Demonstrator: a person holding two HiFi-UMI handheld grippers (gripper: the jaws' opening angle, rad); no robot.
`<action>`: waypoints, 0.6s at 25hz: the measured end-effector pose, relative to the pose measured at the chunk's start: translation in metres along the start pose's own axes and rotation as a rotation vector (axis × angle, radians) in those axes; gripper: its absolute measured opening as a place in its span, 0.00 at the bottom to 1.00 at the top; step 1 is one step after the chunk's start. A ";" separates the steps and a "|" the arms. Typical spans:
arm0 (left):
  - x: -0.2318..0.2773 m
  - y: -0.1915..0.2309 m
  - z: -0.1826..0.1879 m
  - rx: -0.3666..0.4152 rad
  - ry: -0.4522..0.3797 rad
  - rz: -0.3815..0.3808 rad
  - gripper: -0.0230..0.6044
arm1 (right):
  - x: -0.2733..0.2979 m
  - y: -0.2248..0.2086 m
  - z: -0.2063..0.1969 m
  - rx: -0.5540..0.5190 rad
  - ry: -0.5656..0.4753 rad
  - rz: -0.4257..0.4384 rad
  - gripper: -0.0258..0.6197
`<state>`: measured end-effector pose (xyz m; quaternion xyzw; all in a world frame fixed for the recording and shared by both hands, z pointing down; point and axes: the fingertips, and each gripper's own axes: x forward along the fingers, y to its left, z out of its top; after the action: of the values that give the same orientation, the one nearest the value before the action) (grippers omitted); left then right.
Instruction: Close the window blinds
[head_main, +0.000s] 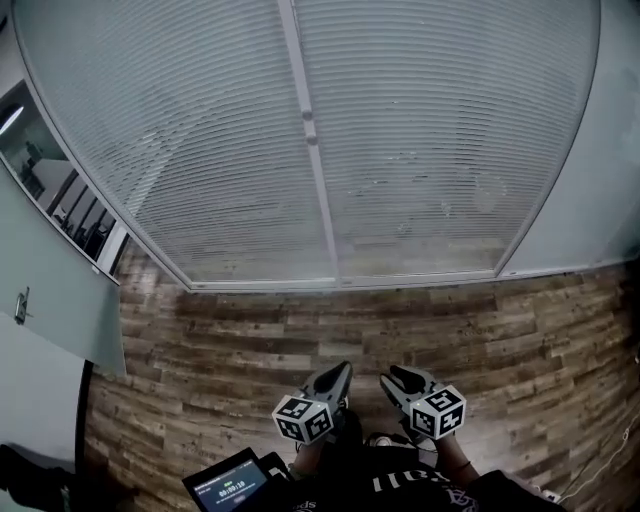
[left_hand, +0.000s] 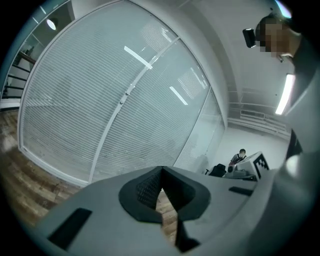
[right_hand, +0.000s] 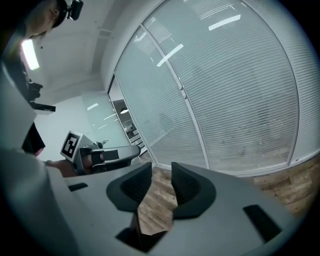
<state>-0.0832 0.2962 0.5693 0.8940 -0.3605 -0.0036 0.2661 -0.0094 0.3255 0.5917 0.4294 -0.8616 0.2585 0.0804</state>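
First, approach the blinds (head_main: 200, 150) well ahead of the left fingers (left_hand: 142, 192), shut empty, and right fingers (right_hand: 190, 190), slightly parted, empty.

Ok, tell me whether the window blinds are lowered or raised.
Lowered: the blinds hang full height, on both sides of the centre post, down to the bottom frame. Whether the slats are tilted fully shut, cannot tell.
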 end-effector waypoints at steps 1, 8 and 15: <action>-0.007 -0.012 -0.012 -0.005 0.002 0.010 0.04 | -0.010 0.003 -0.009 -0.008 0.012 0.013 0.25; -0.049 -0.056 -0.034 0.011 -0.037 0.073 0.04 | -0.048 0.033 -0.031 -0.037 0.017 0.079 0.25; -0.068 -0.076 -0.028 0.051 -0.059 0.084 0.04 | -0.064 0.058 -0.026 -0.078 -0.016 0.100 0.25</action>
<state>-0.0794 0.3990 0.5450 0.8840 -0.4055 -0.0096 0.2322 -0.0175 0.4130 0.5691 0.3846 -0.8919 0.2249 0.0770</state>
